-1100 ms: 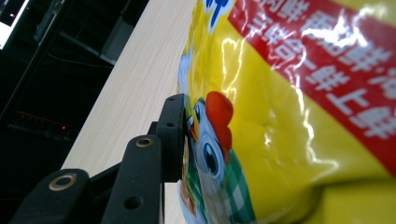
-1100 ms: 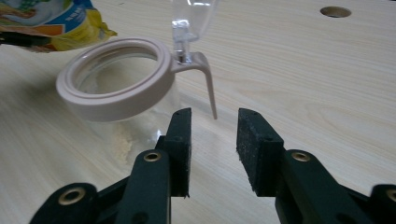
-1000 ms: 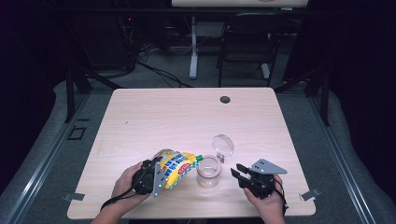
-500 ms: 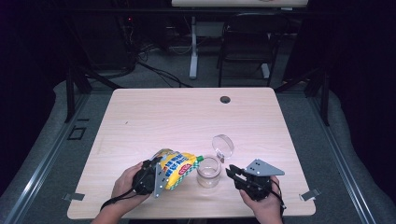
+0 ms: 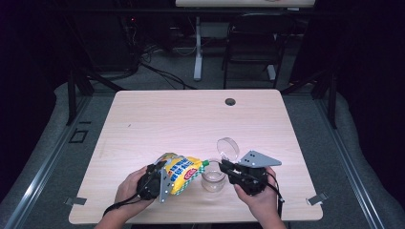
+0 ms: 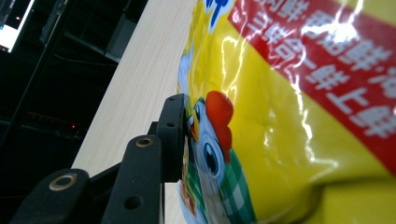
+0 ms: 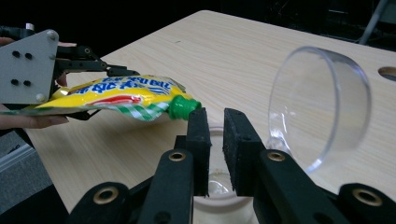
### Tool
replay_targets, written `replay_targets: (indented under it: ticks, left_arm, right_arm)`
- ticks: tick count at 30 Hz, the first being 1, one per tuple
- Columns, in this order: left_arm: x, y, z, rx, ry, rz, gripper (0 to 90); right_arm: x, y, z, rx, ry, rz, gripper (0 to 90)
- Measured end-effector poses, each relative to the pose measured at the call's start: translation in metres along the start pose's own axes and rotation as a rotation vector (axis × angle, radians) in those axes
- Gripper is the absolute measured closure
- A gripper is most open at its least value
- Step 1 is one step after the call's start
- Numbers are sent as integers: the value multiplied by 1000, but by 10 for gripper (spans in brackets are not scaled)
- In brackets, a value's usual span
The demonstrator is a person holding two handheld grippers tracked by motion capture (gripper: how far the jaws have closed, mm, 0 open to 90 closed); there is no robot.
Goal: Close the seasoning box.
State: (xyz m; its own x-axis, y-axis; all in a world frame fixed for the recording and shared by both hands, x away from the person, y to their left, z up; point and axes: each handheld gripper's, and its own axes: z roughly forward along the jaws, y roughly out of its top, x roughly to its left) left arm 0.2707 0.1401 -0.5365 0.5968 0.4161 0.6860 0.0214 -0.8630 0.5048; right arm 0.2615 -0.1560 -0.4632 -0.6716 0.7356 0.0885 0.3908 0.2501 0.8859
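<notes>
pouch, yellow with a green cap, is clamped by the left tool and held tilted above the near part of the tabletop, its cap pointed right at the mouth of a clear glass jar. the jar's hinged lid is seen swung up on the far side. the right tool is held just right of the jar, near its rim; its jaws have just been closing, a narrow gap is left, and nothing is gripped.
</notes>
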Motion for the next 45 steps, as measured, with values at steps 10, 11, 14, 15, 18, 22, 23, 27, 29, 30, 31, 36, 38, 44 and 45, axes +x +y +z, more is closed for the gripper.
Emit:
replay_targets:
  ticks: [10, 11, 14, 15, 18, 22, 23, 27, 29, 30, 31, 36, 38, 44, 45]
  left_arm:
    - [-4, 9, -2, 22, 46, 40, 642]
    - [-3, 11, -2, 36, 49, 55, 642]
    - [-2, 13, -2, 45, 58, 59, 642]
    - [-2, 14, -1, 44, 61, 60, 642]
    - [-2, 17, -2, 49, 72, 82, 642]
    - [-2, 20, -6, 52, 88, 123, 642]
    - [-2, 21, -7, 53, 88, 129, 642]
    - [1, 22, -9, 52, 95, 129, 642]
    - [2, 22, -9, 49, 101, 127, 642]
    - [3, 22, -9, 53, 103, 119, 642]
    - [3, 22, -9, 52, 106, 121, 642]
    - [0, 23, -8, 59, 105, 133, 642]
    - [-1, 24, -8, 64, 101, 153, 642]
    - [-2, 30, -9, 68, 108, 179, 642]
    - [-2, 31, -9, 72, 106, 182, 642]
  right_arm:
    - [-1, -11, 10, 10, 21, -39, 791]
    - [-2, -12, 10, 1, 24, -36, 784]
    - [-3, -15, 7, 1, 43, -35, 759]
    - [-3, -15, 6, -1, 49, -35, 759]
    - [-1, -18, 6, -1, 54, -39, 760]
    - [1, -21, 8, 7, 53, -42, 759]
    - [1, -21, 9, 8, 58, -42, 759]
    - [3, -23, 12, 11, 59, -45, 755]
    - [3, -24, 12, 12, 58, -49, 750]
    - [3, -25, 12, 9, 62, -46, 748]
    - [4, -25, 13, 6, 68, -42, 745]
    - [7, -27, 15, 16, 63, -65, 729]
    - [9, -27, 16, 17, 64, -74, 726]
    - [13, -27, 16, 18, 65, -95, 707]
    - [14, -27, 17, 15, 68, -97, 701]
